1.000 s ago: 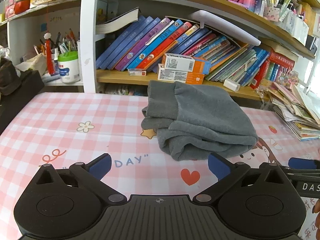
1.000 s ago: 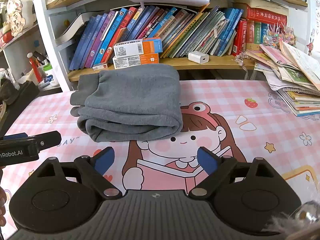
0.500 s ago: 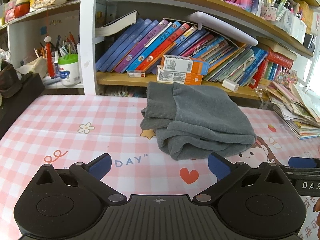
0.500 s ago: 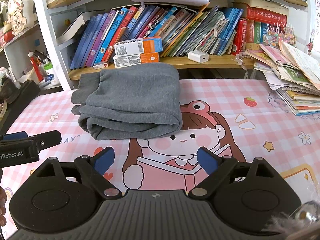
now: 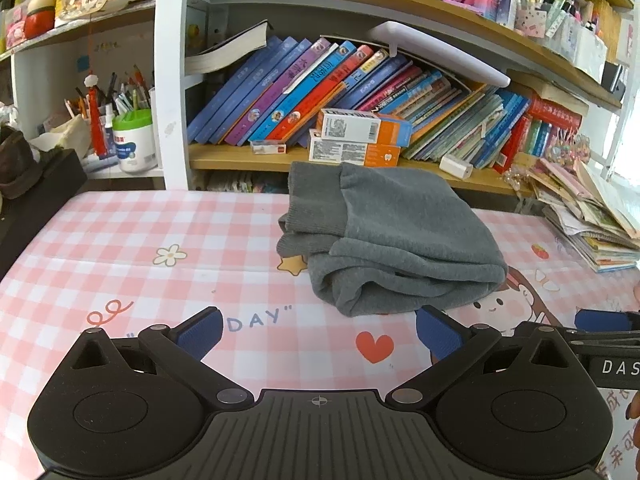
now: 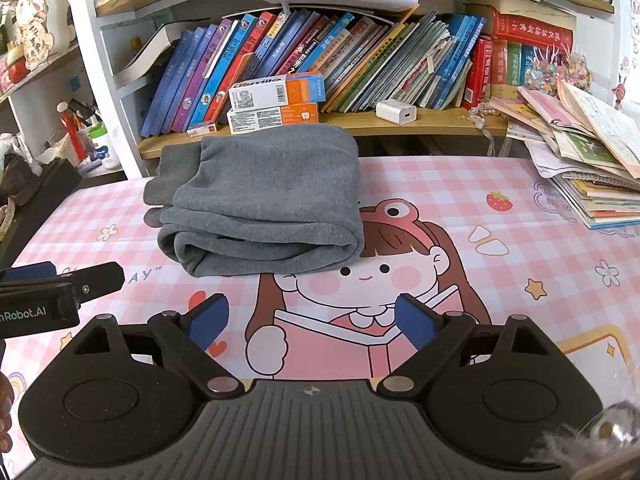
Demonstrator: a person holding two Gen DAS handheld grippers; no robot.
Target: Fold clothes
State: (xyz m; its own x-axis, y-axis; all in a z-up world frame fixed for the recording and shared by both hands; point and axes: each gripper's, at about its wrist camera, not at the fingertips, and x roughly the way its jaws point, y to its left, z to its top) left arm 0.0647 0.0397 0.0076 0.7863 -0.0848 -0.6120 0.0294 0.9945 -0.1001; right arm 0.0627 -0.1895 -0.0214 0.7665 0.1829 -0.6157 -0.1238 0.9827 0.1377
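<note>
Grey garment (image 5: 394, 236), thick fleece-like fabric, lies folded in a chunky bundle on the bench (image 5: 120, 248), toward the far side just in front of the bookshelf (image 5: 248, 162); ribbed cuff or waistband end sticks out at its left, rounded fold faces the cameras. In the right wrist view the same bundle (image 6: 264, 204) sits left of centre, its right edge overlapping the cartoon girl printed on the pink checked bench cover. Left gripper (image 5: 318, 334): jaws wide, blue pads well apart, nothing between them, hanging over the bench short of the garment, not touching it. Right gripper (image 6: 310, 324): jaws wide too, nothing held, over the cartoon print, clear of the garment. Each gripper's side shows at the edge of the other's view; the two are beside each other, apart. Bookshelf behind is packed with leaning books (image 6: 280, 52), two orange-and-white boxes (image 5: 360, 140) stacked in front of them, a small white charger (image 6: 396, 111) on the shelf edge. Messy stack of magazines (image 6: 588, 168) on the bench's far right. Pen cup (image 5: 132, 136) on a side shelf at left.
</note>
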